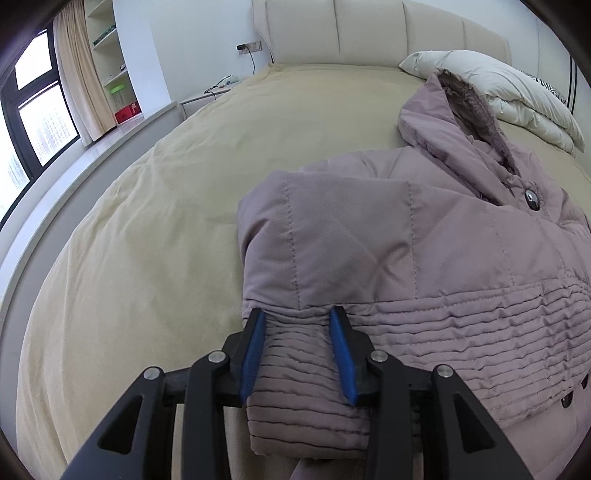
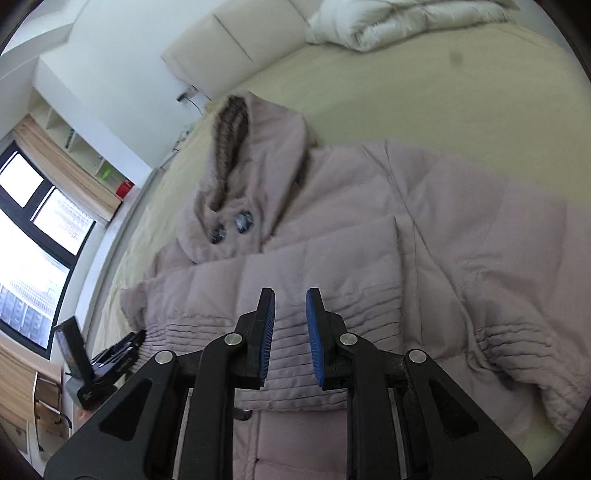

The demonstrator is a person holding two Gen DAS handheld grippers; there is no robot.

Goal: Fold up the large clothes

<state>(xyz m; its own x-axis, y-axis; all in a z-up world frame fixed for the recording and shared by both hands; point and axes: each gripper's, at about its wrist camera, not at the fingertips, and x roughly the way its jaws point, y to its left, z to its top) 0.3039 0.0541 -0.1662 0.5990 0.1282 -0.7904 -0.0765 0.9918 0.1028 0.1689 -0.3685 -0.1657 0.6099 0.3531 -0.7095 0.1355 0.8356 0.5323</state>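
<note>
Two grippers over a folded coat on the bed

We see a mauve padded coat [image 1: 424,236] lying on a tan bedspread [image 1: 147,221], its hood [image 1: 454,114] pointing toward the cream headboard [image 1: 369,33] and a white pillow [image 1: 509,88] just beyond the hood. One sleeve is folded across the coat's front, its ribbed cuff [image 1: 299,387] nearest the left wrist camera. The left gripper [image 1: 298,314] straddles that cuff: its blue pads [image 1: 253,354] stand either side of the ribbed cloth, with the cuff between them. A gap shows at the tips, and the jaws are opening; we cannot say the pads press the cloth.

From the right wrist camera, the right gripper [image 2: 290,293] hangs above the coat's quilted middle, over the folded sleeve [image 2: 295,258]. Its jaws stand a narrow way apart with nothing between them; the cloth lies below, apart from the pads. Two dark buttons [image 2: 232,225] sit on the coat just under the hood's fur-trimmed opening [image 2: 227,147]. The coat's other sleeve [image 2: 517,332] lies spread to the side on the bedspread, its cuff gathered.

Beyond the coat's far edge, a window [image 1: 37,110] with a beige curtain [image 1: 77,70] and white shelves [image 1: 110,55] stand along the wall.
</note>
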